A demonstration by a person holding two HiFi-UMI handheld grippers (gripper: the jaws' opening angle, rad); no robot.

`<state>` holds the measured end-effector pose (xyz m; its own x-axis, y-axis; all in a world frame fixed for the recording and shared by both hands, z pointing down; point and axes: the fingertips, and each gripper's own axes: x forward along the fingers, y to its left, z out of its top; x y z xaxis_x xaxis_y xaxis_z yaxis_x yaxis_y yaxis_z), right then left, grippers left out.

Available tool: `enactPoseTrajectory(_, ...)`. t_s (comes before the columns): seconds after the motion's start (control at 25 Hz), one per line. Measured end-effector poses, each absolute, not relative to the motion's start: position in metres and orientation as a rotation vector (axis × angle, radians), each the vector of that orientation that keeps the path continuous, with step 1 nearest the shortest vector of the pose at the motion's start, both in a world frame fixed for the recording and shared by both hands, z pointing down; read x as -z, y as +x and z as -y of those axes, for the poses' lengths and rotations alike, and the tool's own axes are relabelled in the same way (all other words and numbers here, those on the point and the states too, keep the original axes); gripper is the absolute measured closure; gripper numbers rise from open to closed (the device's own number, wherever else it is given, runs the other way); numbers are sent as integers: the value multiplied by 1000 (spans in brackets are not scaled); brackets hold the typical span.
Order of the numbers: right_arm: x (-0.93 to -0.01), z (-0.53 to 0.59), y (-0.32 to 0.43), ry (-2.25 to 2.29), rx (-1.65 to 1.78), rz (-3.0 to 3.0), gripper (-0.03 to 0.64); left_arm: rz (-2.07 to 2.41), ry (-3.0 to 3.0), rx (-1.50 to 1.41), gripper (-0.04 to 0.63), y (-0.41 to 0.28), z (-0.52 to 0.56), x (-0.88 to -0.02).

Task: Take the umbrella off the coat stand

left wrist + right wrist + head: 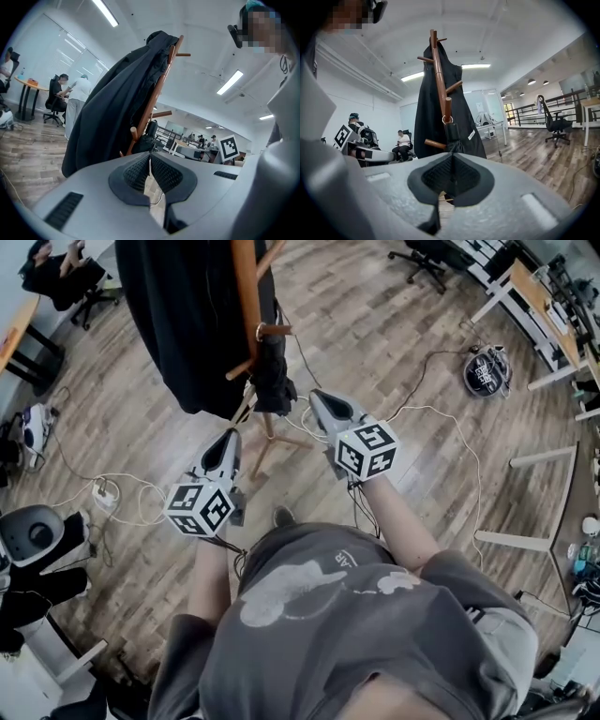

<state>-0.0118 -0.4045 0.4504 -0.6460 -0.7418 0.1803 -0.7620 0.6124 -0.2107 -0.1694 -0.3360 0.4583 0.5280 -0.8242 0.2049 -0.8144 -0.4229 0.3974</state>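
The coat stand [247,296] carries a black coat [187,315] draped over its upper pegs. The coat's bulk falls on the side of the pole away from the person's right gripper, which leaves the lower pegs on the near side uncovered. There the folded black umbrella [272,376] hangs close against the pole. It is hooked on by a metal ring [446,119] slipped over a lower peg [447,105], so it dangles straight down, with its lower end behind the gripper in both gripper views. Getting it off looks like a matter of lifting the ring up and clear of the peg rather than tugging sideways. Both tools are held out in front of the person, side by side and pointing roughly level at the stand, apparently lining up for a reach. The left gripper [231,434] stands short of the stand's base. Its ribbed pads [138,171] are pressed together along most of their length, with only floor showing through the slit beneath and nothing pinched. The right gripper [317,397] is a little nearer to the umbrella but apart from it. Its jaws are likewise squeezed fully together on nothing, so they will need to spread before they can take hold.
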Motion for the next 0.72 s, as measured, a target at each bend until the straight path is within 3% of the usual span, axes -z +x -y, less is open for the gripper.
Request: enactPoseTrajectory(0.72,-491,447,-67,1127,-506,2699,279,1334,2308,3,589,-191,373,-468)
